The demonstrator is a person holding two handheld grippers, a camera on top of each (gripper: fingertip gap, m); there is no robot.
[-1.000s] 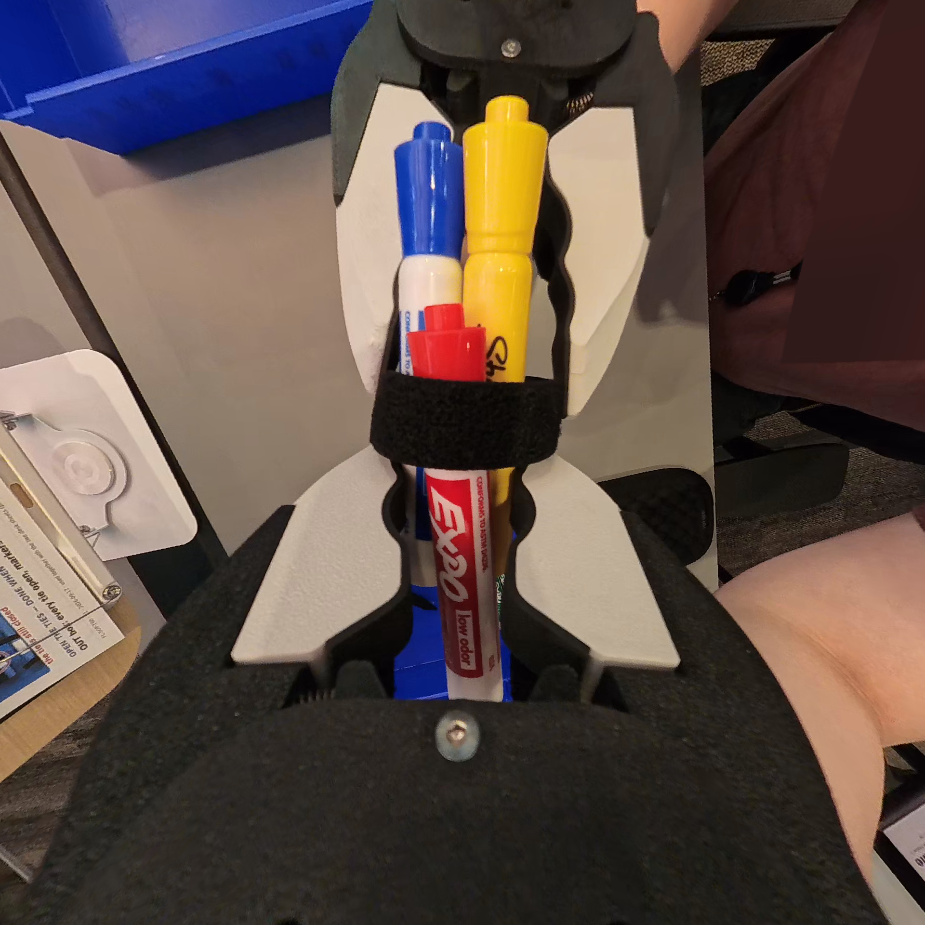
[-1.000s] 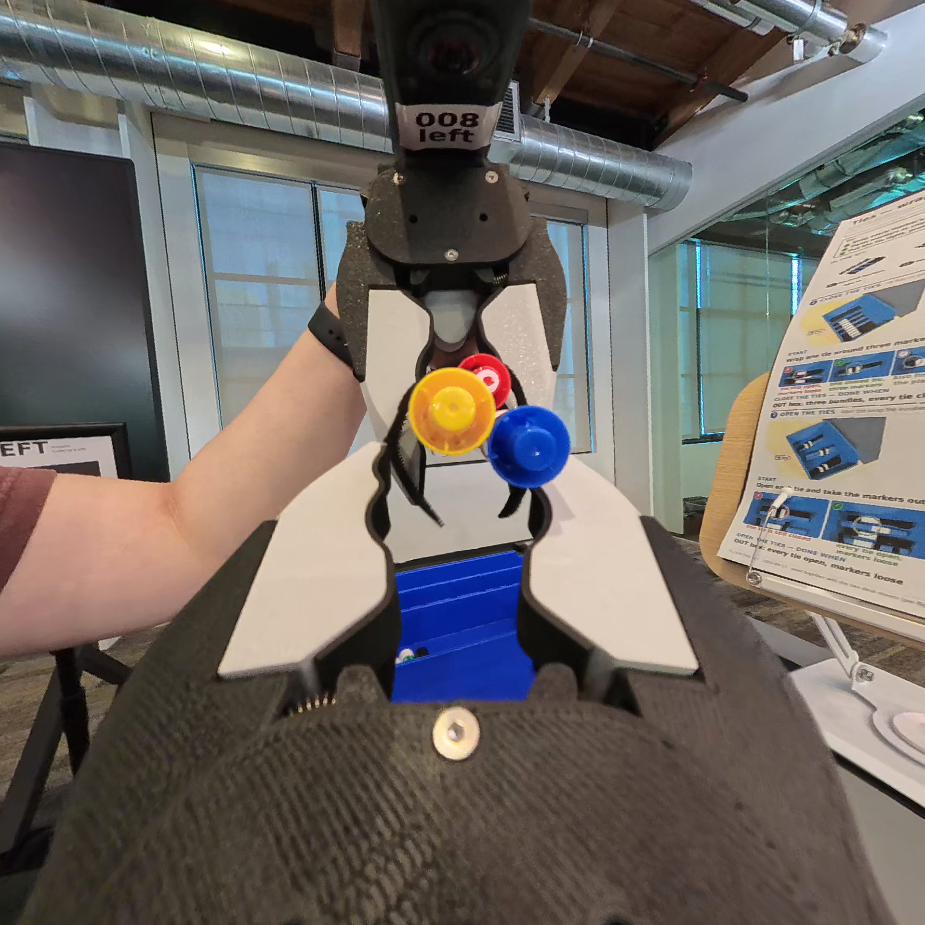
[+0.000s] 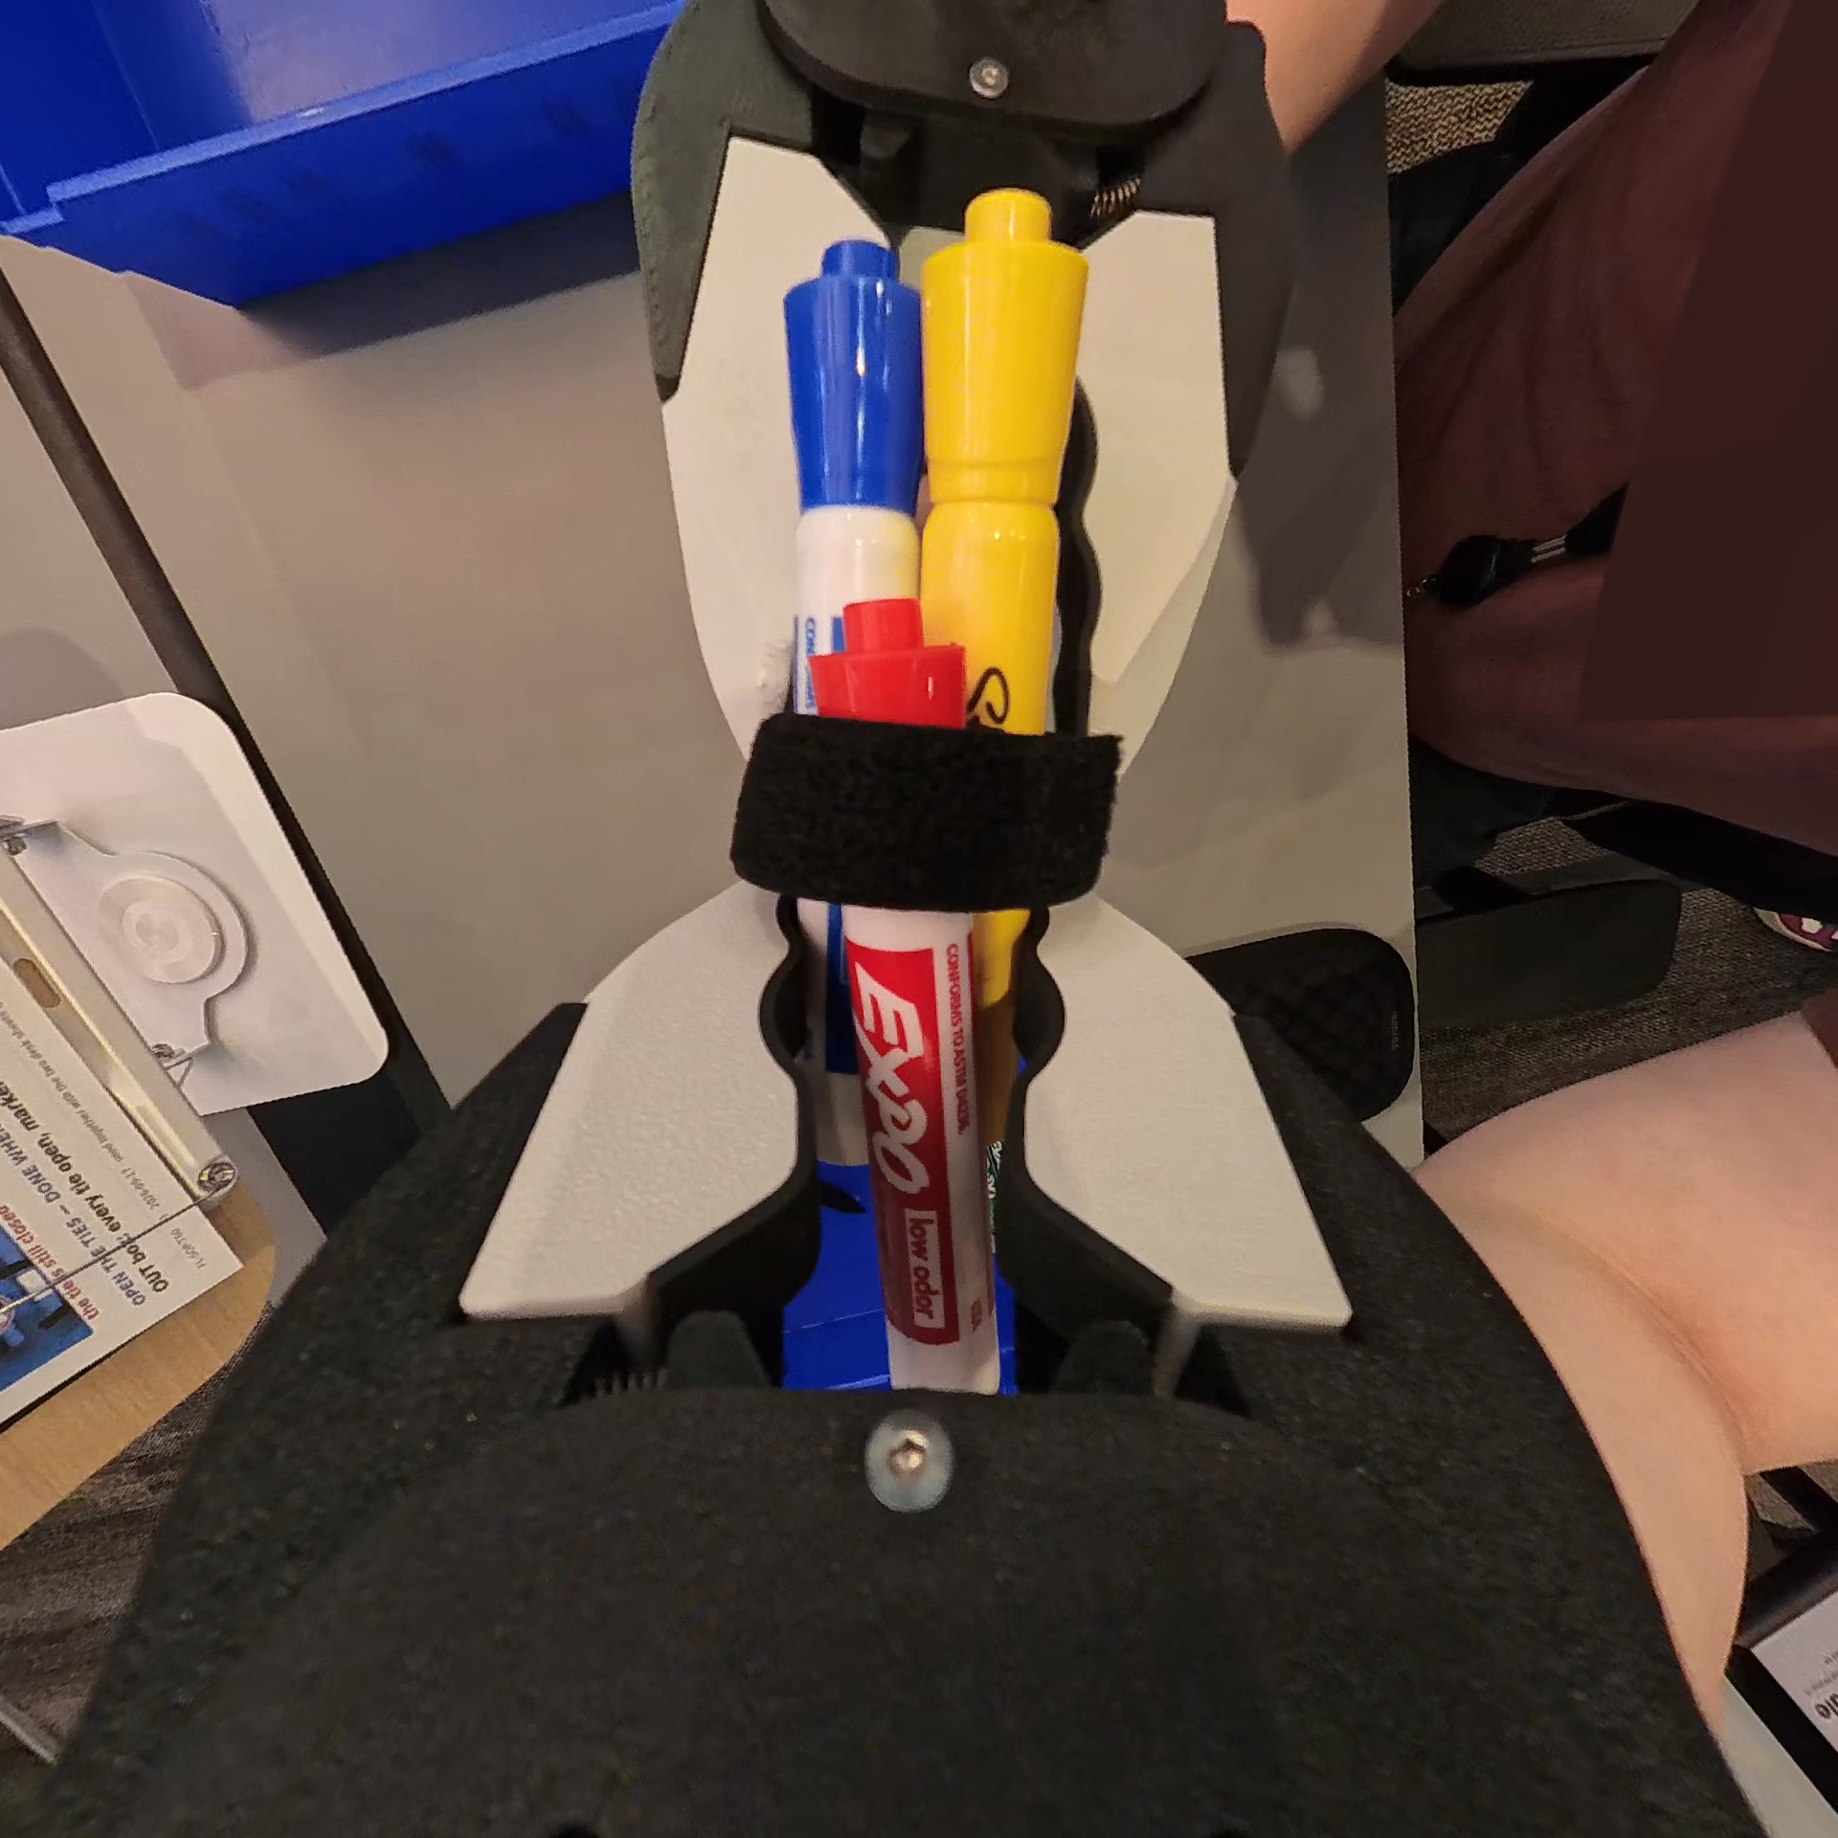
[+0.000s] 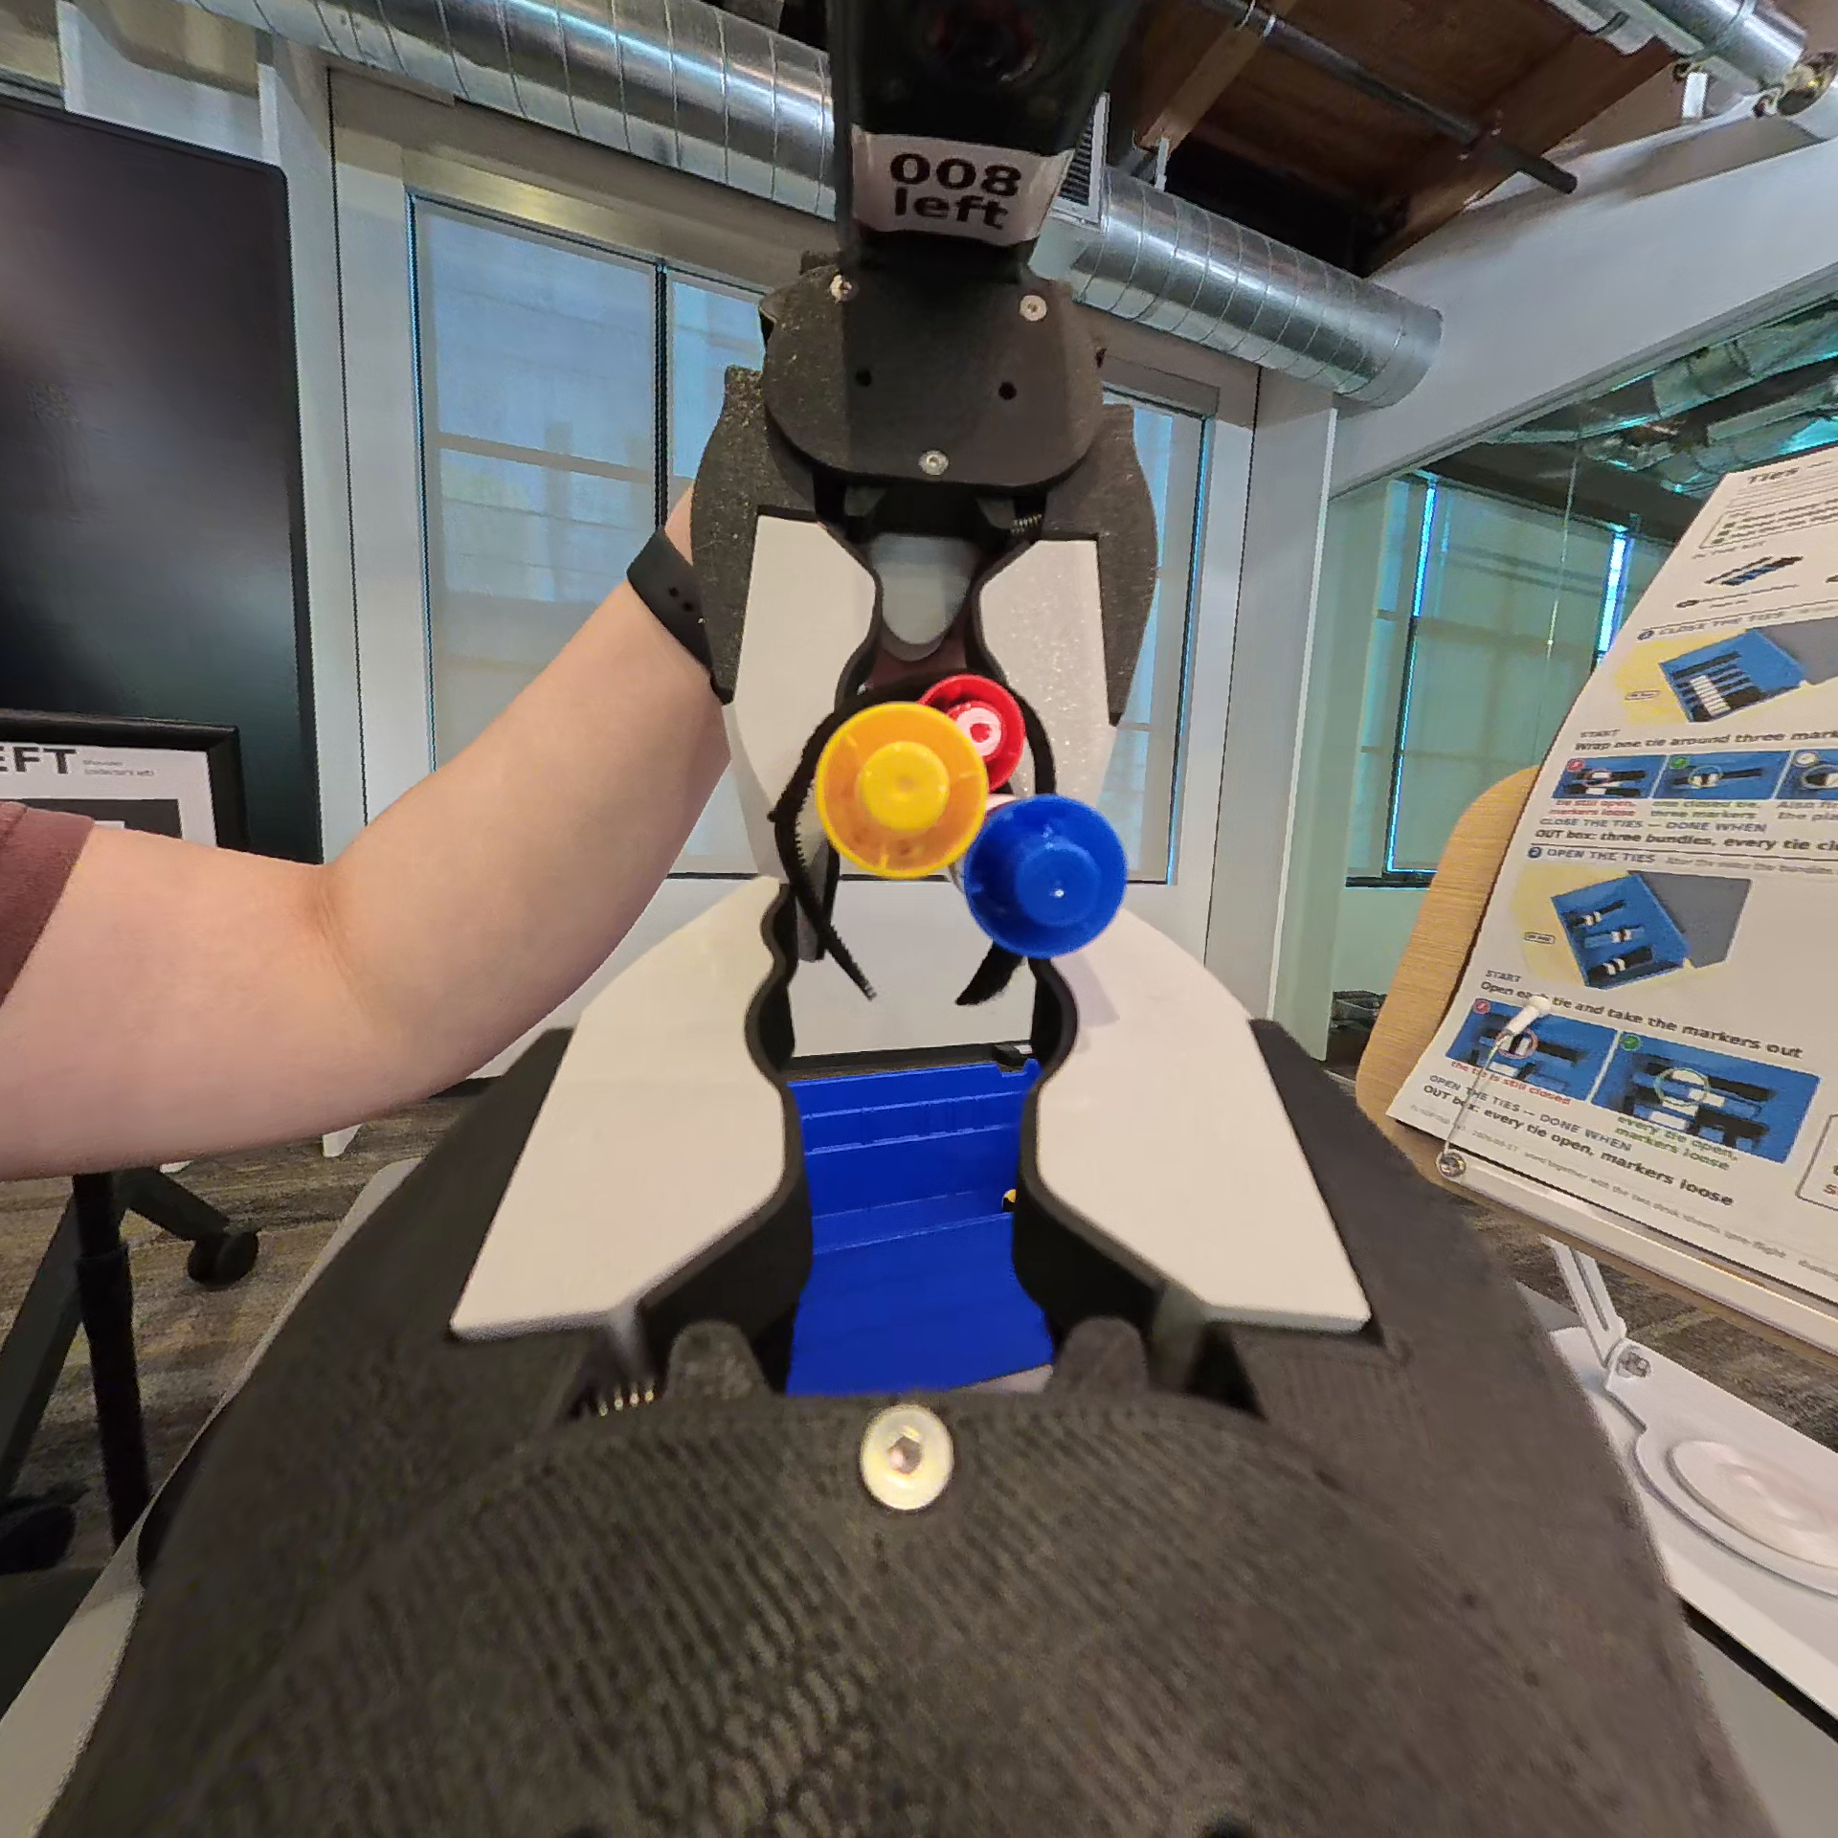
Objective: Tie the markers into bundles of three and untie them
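**Three markers tied up and held in the air**

The left gripper (image 3: 910, 920) is closed on a bundle of three markers and pinches it tight. A red marker (image 3: 920, 1144) lies on top, closest to us. A black fuzzy strap (image 3: 920, 811) is wrapped all the way around the three, just past the gripper's tips. Beyond the strap, the blue marker (image 3: 855, 398) and the yellow marker (image 3: 1000, 398) stick out side by side.

The right gripper (image 4: 910, 955) faces the bundle from the other end. Its fingers are spread apart, and the marker caps point into the gap. I cannot tell if they touch it.

Under it all is a pale table (image 3: 448, 597), and farther back on it sits a blue bin (image 3: 298, 149). A picture sheet (image 4: 1641, 895) stands off to one side.
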